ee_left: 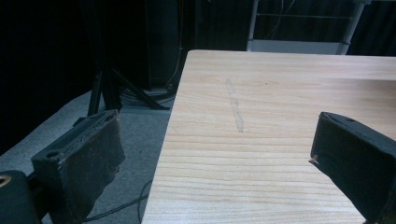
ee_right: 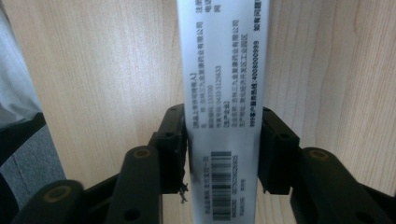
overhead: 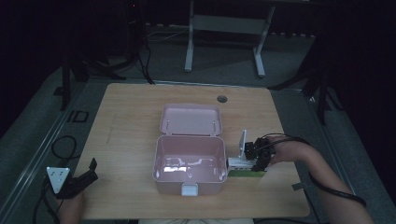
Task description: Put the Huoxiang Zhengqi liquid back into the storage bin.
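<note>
Right tool (ee_right: pixel 223 154) clamps white-green carton (ee_right: pixel 223 70) beside open pink box (overhead: pixel 190 163); left tool (ee_left: pixel 219 158) wide open, empty, over table (ee_left: pixel 280 93) corner.

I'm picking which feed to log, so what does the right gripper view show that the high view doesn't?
Right gripper view alone: the white carton's black printed text and barcode, with both jaws of the right hand-held gripper pressed against its sides.

High view alone: the open pink plastic lidded box, the left hand-held gripper at the near-left corner, and the carton's green side.

Both: the carton, the right hand-held gripper, and the light wooden table.
</note>
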Tool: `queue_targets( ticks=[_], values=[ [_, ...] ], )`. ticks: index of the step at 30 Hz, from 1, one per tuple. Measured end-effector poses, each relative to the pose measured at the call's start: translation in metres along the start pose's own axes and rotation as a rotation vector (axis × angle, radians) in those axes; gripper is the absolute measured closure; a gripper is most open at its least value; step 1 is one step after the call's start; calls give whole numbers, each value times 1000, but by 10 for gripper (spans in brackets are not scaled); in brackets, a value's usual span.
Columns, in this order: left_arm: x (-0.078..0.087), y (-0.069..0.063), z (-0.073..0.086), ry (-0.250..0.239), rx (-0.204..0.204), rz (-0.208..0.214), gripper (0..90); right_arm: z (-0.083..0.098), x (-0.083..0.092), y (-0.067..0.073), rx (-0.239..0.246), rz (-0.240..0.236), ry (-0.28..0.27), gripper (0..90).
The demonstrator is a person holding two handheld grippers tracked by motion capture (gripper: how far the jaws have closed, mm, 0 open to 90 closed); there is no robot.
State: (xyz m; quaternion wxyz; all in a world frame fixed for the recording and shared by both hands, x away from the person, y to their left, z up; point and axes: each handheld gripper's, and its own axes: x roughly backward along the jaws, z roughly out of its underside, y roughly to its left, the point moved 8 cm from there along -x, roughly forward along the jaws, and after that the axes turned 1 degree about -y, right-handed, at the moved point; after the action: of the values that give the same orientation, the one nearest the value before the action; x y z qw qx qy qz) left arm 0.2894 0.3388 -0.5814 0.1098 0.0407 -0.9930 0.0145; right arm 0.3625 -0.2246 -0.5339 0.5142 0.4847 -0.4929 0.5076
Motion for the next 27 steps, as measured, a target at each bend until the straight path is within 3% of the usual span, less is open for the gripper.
queue_targets(
  ticks=[13,27],
  values=[
    [0,0,0,2,3,4,27,0,0,2,17,-11,15,619],
    [0,0,0,5,4,3,28,4,20,7,11,-26,-4,620]
  ],
)
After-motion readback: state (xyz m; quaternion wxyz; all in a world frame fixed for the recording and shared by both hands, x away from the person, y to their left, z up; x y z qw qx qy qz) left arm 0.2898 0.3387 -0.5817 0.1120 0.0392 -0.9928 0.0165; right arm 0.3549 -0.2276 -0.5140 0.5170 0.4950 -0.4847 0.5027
